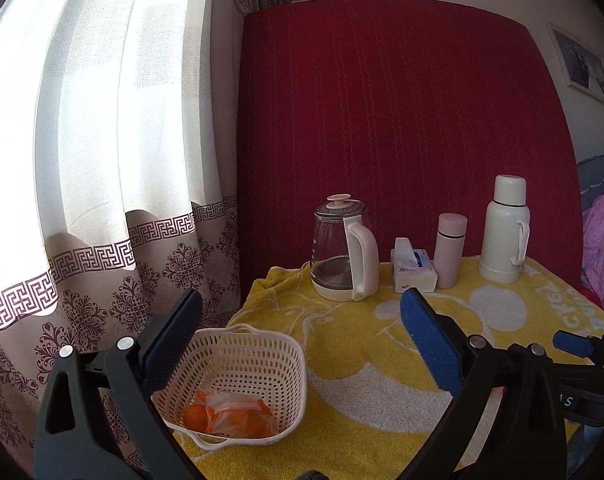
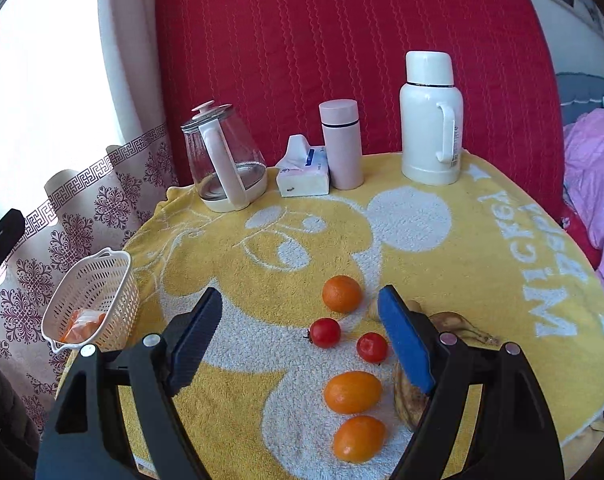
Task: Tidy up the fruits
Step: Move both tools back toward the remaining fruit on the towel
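A white perforated basket (image 1: 238,360) stands at the left edge of the yellow towel, holding a small orange fruit (image 1: 194,416) and an orange-and-clear plastic bag (image 1: 238,410). My left gripper (image 1: 302,308) hovers open above and just right of the basket, empty. In the right wrist view, a round orange (image 2: 341,293), two cherry tomatoes (image 2: 325,332) (image 2: 372,347) and two oval oranges (image 2: 352,392) (image 2: 359,439) lie on the towel. A browned banana (image 2: 462,326) is partly hidden behind the right finger. My right gripper (image 2: 300,300) is open above these fruits. The basket (image 2: 102,292) sits far to its left.
A glass kettle (image 2: 226,164), a tissue box (image 2: 304,174), a pink flask (image 2: 342,144) and a white thermos (image 2: 430,120) line the back of the table. A red mattress stands behind, a curtain (image 1: 102,160) to the left and pink bedding (image 2: 594,184) to the right.
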{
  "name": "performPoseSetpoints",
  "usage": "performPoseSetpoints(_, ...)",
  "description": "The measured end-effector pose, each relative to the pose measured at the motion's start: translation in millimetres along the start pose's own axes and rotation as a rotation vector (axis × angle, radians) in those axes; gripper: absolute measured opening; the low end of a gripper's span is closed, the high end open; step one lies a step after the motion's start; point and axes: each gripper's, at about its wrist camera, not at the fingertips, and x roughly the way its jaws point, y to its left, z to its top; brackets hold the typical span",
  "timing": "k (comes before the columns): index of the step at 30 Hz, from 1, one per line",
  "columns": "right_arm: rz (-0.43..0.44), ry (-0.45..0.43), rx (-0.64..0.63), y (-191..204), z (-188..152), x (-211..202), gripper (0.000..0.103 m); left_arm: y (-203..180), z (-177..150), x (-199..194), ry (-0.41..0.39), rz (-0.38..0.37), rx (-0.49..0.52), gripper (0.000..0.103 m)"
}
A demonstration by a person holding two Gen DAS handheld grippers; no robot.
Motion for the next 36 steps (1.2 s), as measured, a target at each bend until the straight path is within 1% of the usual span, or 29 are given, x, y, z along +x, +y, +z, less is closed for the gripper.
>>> performPoseSetpoints(8, -0.045, 0.013, 0.057, -36, -7, 1, 0.08, -24, -12, 5, 0.048, -0.059, 0.032, 0.1)
performPoseSetpoints(14, -0.067, 0.014, 0.087, -54, -9, 0, 0.08, -41, -21, 7, 0.072, -0.09, 0.065, 0.1)
performPoseSetpoints(22, -0.082, 0.029, 0.113, -70, -13, 4, 0.08, -57, -32, 13, 0.106, -0.123, 0.093, 0.1)
performPoseSetpoints(30, -0.102, 0.054, 0.117, -84, -20, 8, 0.08, -78, -47, 18, 0.156, -0.181, 0.119, 0.1)
performPoseSetpoints(36, -0.118, 0.073, 0.119, -95, -25, 10, 0.08, -91, -55, 19, 0.175, -0.213, 0.133, 0.1)
